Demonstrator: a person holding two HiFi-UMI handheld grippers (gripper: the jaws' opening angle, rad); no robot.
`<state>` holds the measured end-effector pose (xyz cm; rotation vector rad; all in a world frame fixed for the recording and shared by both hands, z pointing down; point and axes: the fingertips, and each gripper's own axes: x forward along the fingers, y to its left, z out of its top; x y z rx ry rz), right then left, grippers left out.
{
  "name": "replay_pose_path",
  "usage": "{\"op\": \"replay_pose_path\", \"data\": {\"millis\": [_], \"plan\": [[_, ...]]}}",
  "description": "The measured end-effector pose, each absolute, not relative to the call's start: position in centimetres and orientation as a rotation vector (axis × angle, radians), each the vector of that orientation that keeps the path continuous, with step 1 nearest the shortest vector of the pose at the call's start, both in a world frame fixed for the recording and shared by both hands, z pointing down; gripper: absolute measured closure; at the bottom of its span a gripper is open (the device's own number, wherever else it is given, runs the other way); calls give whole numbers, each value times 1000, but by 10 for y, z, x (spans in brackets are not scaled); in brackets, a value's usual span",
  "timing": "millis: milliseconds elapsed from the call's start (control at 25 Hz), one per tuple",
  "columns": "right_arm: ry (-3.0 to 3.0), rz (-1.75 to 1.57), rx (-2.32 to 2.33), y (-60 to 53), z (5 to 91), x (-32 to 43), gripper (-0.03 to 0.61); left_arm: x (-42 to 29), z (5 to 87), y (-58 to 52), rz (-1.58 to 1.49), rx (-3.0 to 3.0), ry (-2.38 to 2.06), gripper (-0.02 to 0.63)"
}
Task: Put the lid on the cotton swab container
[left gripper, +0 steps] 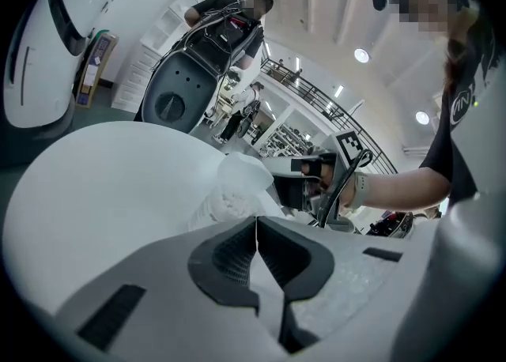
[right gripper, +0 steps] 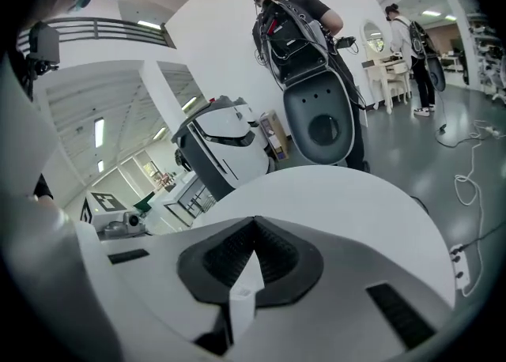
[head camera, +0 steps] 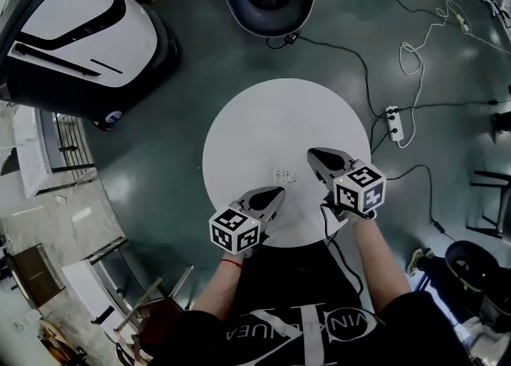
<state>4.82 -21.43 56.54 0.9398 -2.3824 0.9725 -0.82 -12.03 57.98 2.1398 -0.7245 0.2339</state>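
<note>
While both pairs of jaws are clenched empty, the cotton swab container sits nearest the left gripper, at its twelve o'clock.

Head view looks steeply down from high over the white table; both gripper views sit low at its near edge — all share its top.
</note>
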Motion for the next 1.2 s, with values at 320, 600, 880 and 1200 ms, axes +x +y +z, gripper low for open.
{"op": "replay_pose_path", "data": {"millis": [320,600,880,1200], "plan": [[-2410,964,781,-204,562,26,575,-7,583,-123,221,2117,-735,603],[-2433,910,734,-196,554,15,575,-11,579,-130,195,2106,-744,603],[-2433,816,667,-184,548,6,577,-9,578,-130,198,2110,-736,603],[-2428,774,619,-172,548,1,575,-8,578,-131,198,2109,-744,603]]}}
